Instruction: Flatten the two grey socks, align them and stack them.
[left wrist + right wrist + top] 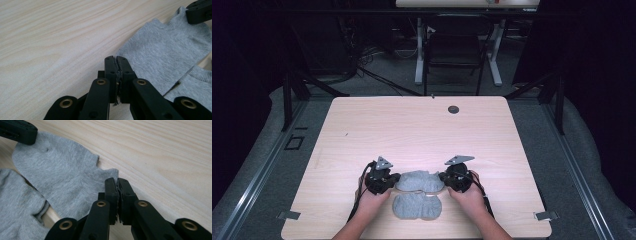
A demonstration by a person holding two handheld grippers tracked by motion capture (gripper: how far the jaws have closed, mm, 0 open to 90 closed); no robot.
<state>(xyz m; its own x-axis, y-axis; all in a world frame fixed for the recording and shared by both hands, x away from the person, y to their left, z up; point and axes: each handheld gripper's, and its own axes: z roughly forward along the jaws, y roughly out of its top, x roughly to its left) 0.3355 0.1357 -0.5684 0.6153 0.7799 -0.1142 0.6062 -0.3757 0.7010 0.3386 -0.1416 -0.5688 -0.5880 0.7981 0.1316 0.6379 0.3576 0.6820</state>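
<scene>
1. Dark room all round, with chair legs and cables on the floor beyond the pale wooden counter (422,125). From the high view, two grey socks lie near the counter's 6 o'clock edge: the upper sock (419,181) stretched between the two grippers, the lower sock (417,206) just beside it toward the person. The left gripper (393,181) sits at the upper sock's 9 o'clock end, the right gripper (443,179) at its 3 o'clock end. No container is on the counter.

2. Left gripper view: the left gripper (116,58) has its jaws pressed together, and I judge they pinch the edge of the upper sock (165,55), though the cloth between them is barely visible. The right gripper's tip (200,11) rests at the far end, at 1 o'clock. The lower sock (197,82) lies at 4 o'clock.

3. Right gripper view: the right gripper (117,180) is likewise clenched at the hem of the upper sock (60,180); the lower sock (17,202) lies at 8 o'clock.

4. My reading: the step in hand is gripping the upper sock by both ends. Next it likely needs lifting evenly and laying squarely on the lower sock.
</scene>
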